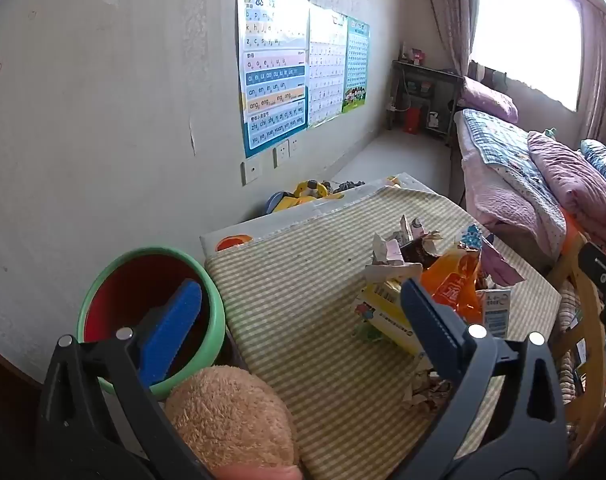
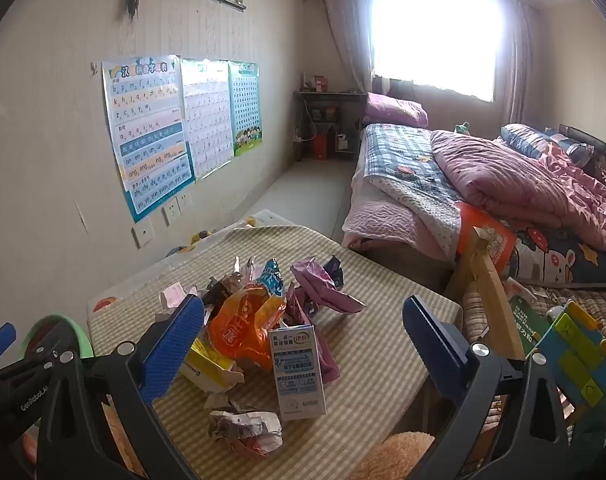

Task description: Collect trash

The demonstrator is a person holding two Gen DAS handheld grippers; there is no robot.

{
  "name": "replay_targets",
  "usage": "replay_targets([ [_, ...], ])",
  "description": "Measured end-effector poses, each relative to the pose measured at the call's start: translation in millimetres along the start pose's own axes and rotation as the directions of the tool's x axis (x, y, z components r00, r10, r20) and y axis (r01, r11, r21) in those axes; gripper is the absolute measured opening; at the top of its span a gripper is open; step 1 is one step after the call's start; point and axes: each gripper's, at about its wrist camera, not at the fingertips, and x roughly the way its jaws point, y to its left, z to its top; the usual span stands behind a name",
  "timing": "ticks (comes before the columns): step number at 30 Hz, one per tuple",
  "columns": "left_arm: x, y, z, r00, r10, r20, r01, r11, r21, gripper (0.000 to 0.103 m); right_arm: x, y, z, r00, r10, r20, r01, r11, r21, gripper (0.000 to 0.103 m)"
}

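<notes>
Hovering over a worktop (image 2: pixel 363 360) covered with a striped cloth, both tools stand released with nothing between their blue pads. The left tool (image 1: pixel 303 328) hangs above the worktop's near left edge, its left pad in front of a green-rimmed bucket (image 1: pixel 103 288) with a red inside, which stands just left of the worktop against the wall. The right tool (image 2: pixel 303 344) frames the trash heap (image 2: pixel 263 312) in the middle of the worktop, without touching it. In that heap an orange bag (image 2: pixel 243 328) lies crumpled at the centre, a white and blue carton (image 2: pixel 299 368) stands upright just right of it, a yellow box (image 2: pixel 207 360) lies to its near left, and a purple wrapper (image 2: pixel 323 288) sits on the far side. A crumpled paper ball (image 2: pixel 247 428) lies apart at the near edge. A tan plush toy (image 1: pixel 231 420) sits at the near left corner. Beyond the worktop, on the right, is a bed (image 2: pixel 463 176) with pink quilts, and posters (image 2: pixel 151 132) hang on the left wall.
</notes>
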Motion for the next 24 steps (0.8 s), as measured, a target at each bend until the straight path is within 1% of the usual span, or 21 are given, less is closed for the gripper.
replay_targets([
  [3,2,2,0,1.0,-0.006,-0.008,0.006,1.0,-0.01,0.098,0,0,0,1.0,0.001,-0.002,-0.001,1.0,0.002,0.096],
  [4,0,5,-1,1.0,-0.014,0.004,0.015,1.0,-0.015,0.098,0,0,0,1.0,0.001,-0.002,-0.001,1.0,0.003,0.096],
  [6,4,4,0,1.0,-0.013,-0.008,0.013,1.0,-0.005,0.098,0,0,0,1.0,-0.001,-0.003,0.001,1.0,0.004,0.096],
  [7,-2,2,0,1.0,-0.012,0.004,0.012,1.0,0.004,0.098,0,0,0,1.0,-0.003,-0.004,0.003,1.0,0.003,0.096],
  [12,0,-3,0,1.0,-0.017,0.002,0.017,1.0,0.024,0.098,0,-2,0,1.0,-0.01,-0.005,0.01,1.0,0.002,0.096],
  [16,-1,-6,1,1.0,-0.011,0.015,0.011,0.999,0.047,0.098,-1,-1,0,1.0,-0.008,-0.004,0.008,1.0,0.0,0.096],
  [24,1,-1,3,1.0,0.017,0.007,-0.017,0.999,0.041,0.098,-1,-3,-1,1.0,-0.008,-0.004,0.008,1.0,0.0,0.096],
])
